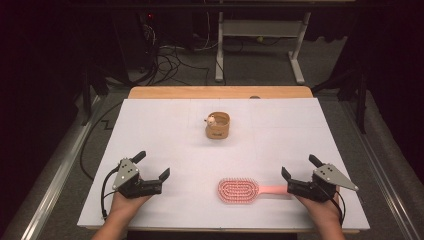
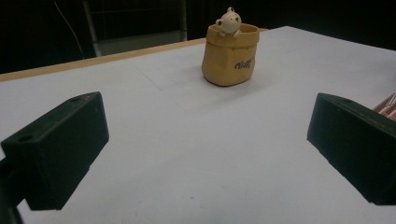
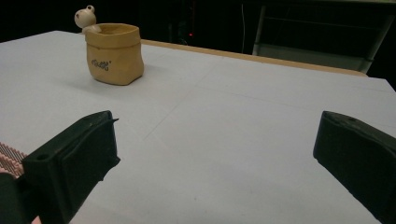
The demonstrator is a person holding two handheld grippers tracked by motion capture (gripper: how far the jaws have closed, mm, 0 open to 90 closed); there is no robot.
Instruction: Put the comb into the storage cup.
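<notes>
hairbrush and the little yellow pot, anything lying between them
Nothing. In the high view the stretch of white table between the pink hairbrush and the yellow pot is bare.

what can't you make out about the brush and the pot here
- Brush handle end: high view, hidden behind the right gripper.
- Brush in left gripper view: cut off by the right edge.
- Pot inside: hidden by its own wall.
- Pot lettering: too small to read.
</notes>
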